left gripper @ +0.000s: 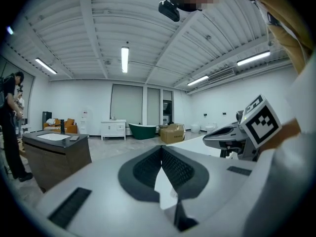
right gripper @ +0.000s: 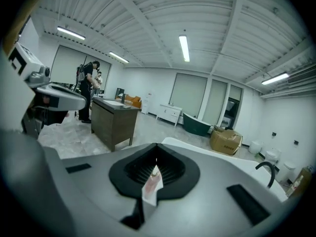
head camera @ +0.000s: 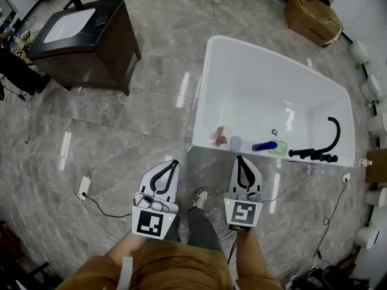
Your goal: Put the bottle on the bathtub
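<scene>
The white bathtub (head camera: 208, 89) stands ahead of me on the grey stone floor. On its near rim rest a pinkish item (head camera: 219, 136), a pale blue container (head camera: 235, 144) and a dark blue bottle (head camera: 264, 145) lying across a green dish. A black faucet (head camera: 320, 153) sits at the rim's right end. My left gripper (head camera: 176, 161) is shut and empty, short of the tub's near left corner. My right gripper (head camera: 239, 157) is shut and empty too, its tip just below the pale blue container. In the right gripper view the tub's rim (right gripper: 212, 154) and the faucet (right gripper: 267, 170) lie beyond the shut jaws.
A dark wooden vanity (head camera: 84, 32) with a white basin stands at the far left, and a person (right gripper: 88, 90) is beside it. A cardboard box (head camera: 311, 17) sits past the tub. A floor socket with a cable (head camera: 83, 189) lies at the left. White fixtures (head camera: 375, 125) line the right wall.
</scene>
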Demonstrator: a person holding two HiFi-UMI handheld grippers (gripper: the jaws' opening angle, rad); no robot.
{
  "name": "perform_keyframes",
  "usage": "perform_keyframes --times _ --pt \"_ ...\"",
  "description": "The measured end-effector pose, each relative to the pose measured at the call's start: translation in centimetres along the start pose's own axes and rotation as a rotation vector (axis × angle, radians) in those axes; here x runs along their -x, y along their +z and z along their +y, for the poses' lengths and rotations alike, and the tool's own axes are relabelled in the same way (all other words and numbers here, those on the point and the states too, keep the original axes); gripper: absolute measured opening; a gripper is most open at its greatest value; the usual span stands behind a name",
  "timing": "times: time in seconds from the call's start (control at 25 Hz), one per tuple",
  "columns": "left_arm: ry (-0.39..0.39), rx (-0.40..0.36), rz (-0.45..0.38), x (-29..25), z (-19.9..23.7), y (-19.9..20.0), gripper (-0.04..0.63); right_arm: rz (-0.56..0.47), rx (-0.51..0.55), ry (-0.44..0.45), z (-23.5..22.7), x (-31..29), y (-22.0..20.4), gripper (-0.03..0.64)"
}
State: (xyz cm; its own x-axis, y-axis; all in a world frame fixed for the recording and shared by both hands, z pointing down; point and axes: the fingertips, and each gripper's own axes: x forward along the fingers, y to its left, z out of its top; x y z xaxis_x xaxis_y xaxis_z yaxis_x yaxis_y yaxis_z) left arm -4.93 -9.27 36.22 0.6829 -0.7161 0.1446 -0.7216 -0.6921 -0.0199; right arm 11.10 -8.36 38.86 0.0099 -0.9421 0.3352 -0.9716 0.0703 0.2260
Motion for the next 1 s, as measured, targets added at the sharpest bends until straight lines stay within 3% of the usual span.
perform_keyframes --times 0.48,0.68,0.88,1.0 --pt "-0.060 0.031 -0.097 2.8 -1.9 8.1 0.008 -0.135 0.040 -0.107 -3.4 6.5 9.6 0.005" --pt "-0.083 0.012 -0.114 3.9 -2.0 10.3 0.008 -0.212 0.033 -0.123 -3.7 8.1 13.1 0.005" --pt "-0.113 -0.055 -0.135 4.9 -2.7 12.0 0.008 -0.265 0.036 -0.142 -4.2 9.6 15.3 0.005" --pt "-0.129 -0.035 -0.133 5.3 -2.9 13.2 0.008 -0.313 0.045 -0.127 -4.0 10.2 17.2 0.005"
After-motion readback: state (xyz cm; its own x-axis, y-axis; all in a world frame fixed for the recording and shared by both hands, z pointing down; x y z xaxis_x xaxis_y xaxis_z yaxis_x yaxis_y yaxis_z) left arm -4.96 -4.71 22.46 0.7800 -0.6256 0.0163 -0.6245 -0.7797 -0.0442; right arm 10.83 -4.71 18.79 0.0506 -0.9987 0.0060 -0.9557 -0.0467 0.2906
